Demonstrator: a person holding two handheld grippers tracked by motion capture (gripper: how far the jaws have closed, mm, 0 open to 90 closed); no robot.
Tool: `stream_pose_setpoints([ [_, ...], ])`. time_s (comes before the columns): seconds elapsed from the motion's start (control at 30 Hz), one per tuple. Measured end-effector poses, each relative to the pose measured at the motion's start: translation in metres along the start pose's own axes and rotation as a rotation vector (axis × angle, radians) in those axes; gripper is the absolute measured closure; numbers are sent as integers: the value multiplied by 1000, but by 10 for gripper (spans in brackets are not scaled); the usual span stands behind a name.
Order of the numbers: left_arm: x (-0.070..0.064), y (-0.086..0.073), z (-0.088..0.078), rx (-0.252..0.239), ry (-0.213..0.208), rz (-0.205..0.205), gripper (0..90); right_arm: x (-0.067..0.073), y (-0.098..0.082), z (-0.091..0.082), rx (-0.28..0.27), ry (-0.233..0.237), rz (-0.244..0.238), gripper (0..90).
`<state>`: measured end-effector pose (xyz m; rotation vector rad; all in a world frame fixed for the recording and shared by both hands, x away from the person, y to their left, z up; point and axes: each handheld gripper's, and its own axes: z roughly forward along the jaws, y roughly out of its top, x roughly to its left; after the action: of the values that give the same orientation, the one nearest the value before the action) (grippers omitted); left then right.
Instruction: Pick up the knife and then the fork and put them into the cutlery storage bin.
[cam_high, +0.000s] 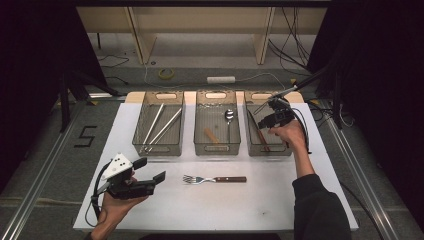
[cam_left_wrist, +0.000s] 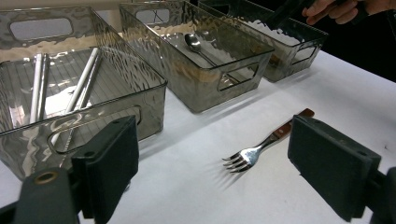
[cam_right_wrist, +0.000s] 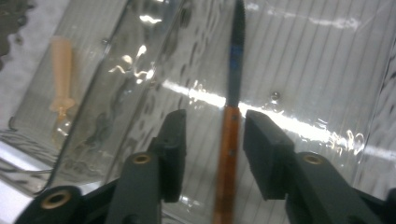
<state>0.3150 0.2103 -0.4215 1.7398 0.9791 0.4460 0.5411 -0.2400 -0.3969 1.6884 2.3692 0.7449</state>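
Standing on the white table (cam_high: 310, 200) are three clear bins; your right gripper (cam_high: 272, 116) hangs over the right bin (cam_high: 285, 148), jaws parted around a wooden-handled knife (cam_right_wrist: 229, 140) that lies on the bin floor, the pads clear of the handle on both sides. Your left gripper (cam_high: 150, 172) rests low at the near left, jaws wide and holding nothing, aimed toward the fork (cam_high: 214, 179) lying on the table before the middle bin (cam_high: 217, 147).
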Motion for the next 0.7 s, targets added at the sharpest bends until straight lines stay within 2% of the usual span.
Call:
stream_pose_setpoints([
  [0.17, 0, 0, 0, 1, 0, 3, 161, 8, -1, -10, -45, 17, -37, 506],
  [0.23, 0, 0, 0, 3, 0, 4, 161, 13, -3, -16, -60, 42, -64, 468],
  [0.4, -1, 0, 0, 8, 0, 9, 161, 34, -12, -34, -122, 110, -179, 406],
  [0.5, -1, 0, 0, 6, 1, 8, 161, 47, -18, -43, -136, 164, -228, 376],
  [0.6, -1, 0, 0, 8, 1, 9, 160, 61, -24, -48, -140, 187, -283, 359],
  [0.7, -1, 0, 0, 6, 2, 9, 161, 75, -32, -52, -137, 230, -350, 346],
])
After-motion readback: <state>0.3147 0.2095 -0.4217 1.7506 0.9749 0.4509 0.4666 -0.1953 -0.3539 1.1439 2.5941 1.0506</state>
